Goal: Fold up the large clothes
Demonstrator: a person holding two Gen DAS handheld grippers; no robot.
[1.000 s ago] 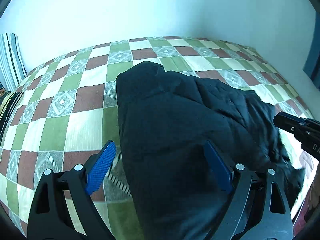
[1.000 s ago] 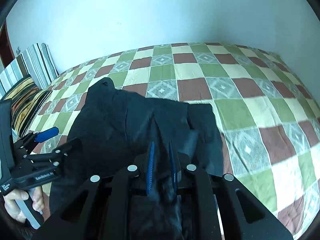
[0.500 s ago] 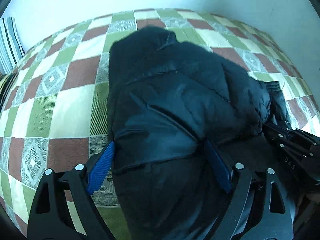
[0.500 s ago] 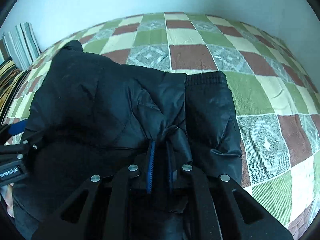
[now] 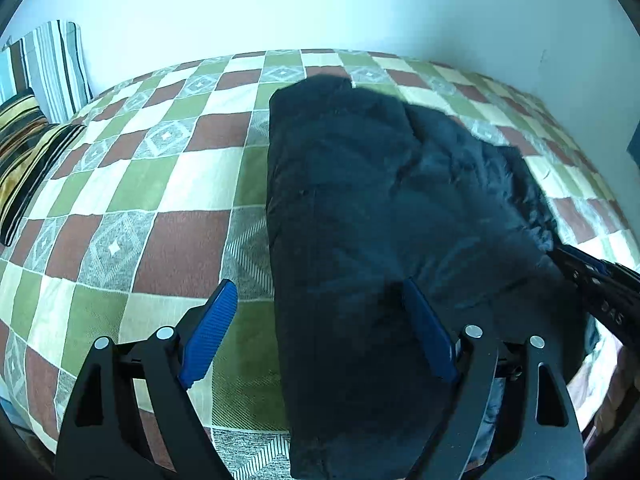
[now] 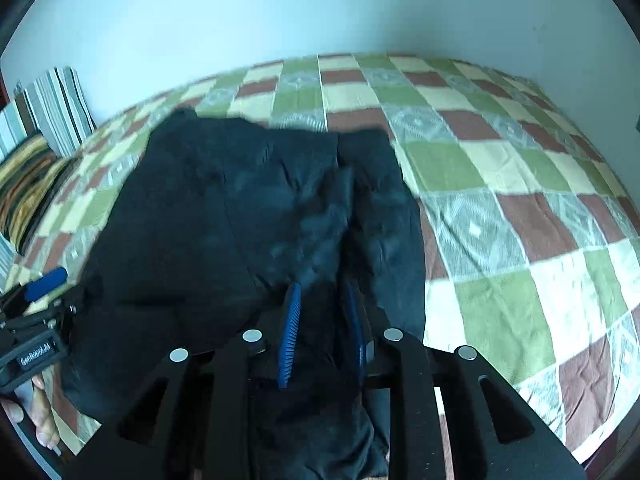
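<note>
A black padded jacket [image 5: 384,216] is lying folded into a long bundle on a bed with a checked bedspread [image 5: 160,184] of green, cream and brown-red squares. In the left wrist view the bundle is running from the near edge of the bed toward the far wall, and its left edge is forming a fairly straight line.

The left gripper [image 5: 316,300] is hanging over the near left part of the jacket with its blue pads wide apart. The left pad [image 5: 208,336] is standing over bare bedspread just beside the jacket's edge, while the right pad is over the dark fabric; neither is pinching anything.

The right gripper [image 6: 320,308] is sitting at the near right part of the jacket. Its jaws have just been opening and are now standing a little apart, with dark cloth lying between and under the blue pads [image 6: 290,332]; whether the pads are pressing on that cloth cannot be told from the blurred picture.

At the far left of the bed, striped pillows [image 5: 36,92] are leaning against a pale wall [image 5: 320,4]. In the right wrist view a hand [image 6: 38,420] is showing at the near left, holding the handle of the left tool.
</note>
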